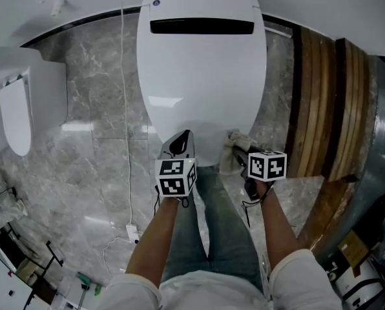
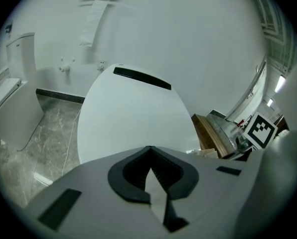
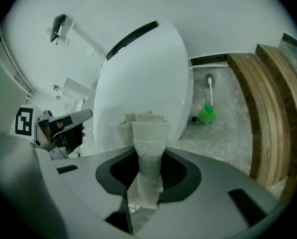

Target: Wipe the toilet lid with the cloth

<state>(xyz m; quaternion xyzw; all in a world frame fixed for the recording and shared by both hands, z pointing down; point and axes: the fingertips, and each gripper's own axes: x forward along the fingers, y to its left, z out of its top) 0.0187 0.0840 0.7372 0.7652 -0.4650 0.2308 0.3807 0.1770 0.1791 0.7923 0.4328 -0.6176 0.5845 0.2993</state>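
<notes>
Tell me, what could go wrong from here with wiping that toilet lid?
The cloth is pinched in the right gripper by only a narrow bunch, so rubbing might tug it loose. It is at the front edge of the rounded, glossy toilet lid, so a stroke may slide off. A white cable beside the toilet could catch a foot.

Bathroom, white toilet lid [image 1: 201,63], marble floor [image 1: 95,173]

Both my left gripper [image 1: 181,139] and right gripper [image 1: 238,152] carry black-and-white marker cubes. I wear blue jeans [image 1: 213,228] and white short sleeves [image 1: 297,271].
</notes>
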